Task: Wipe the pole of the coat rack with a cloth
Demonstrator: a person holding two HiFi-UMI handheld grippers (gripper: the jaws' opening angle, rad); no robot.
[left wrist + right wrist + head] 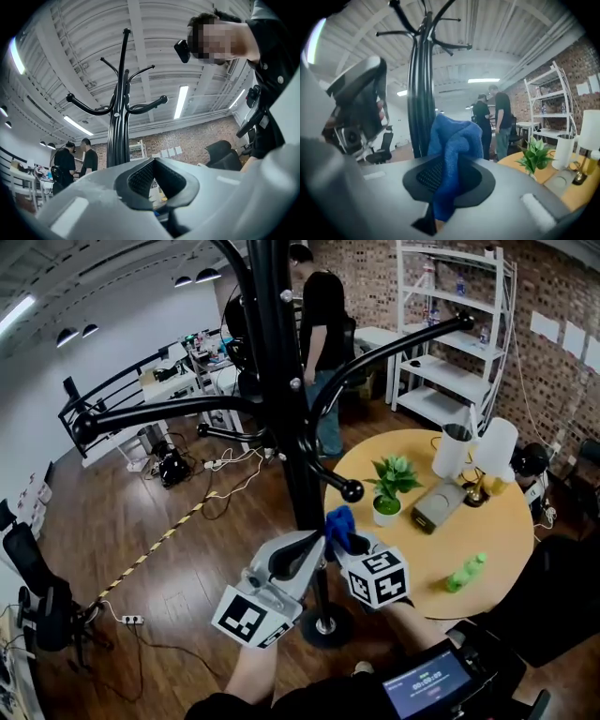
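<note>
In the head view the black pole (292, 427) of the coat rack rose through the middle of the frame from its round base (326, 625) on the wood floor. Both grippers were raised low against it. The right gripper (343, 540) was clenched on a blue cloth (339, 524), which bunched up just to the right of the pole; whether it pressed on the metal could not be told from there. The right gripper view showed what the head view hid. There the cloth (454, 154) ran down between the two dark pads of the right gripper (449, 169) and stood up in a folded lump above them, with the pole (421, 103) close behind on its left, the gap between them unclear. The left gripper (314, 545) sat just left of the pole in the head view, its jaws hard to read. The left gripper view settled that: the tips of the left gripper (154, 161) were pressed together and held nothing, and the pole (119, 126) stood beyond them, with its curved hooks spreading against the ceiling. Only the head view took in the round wooden table (502, 549) to the right, bearing a potted plant (390, 486) and a green bottle (466, 571). A person in black (323, 324) stood farther back.
</note>
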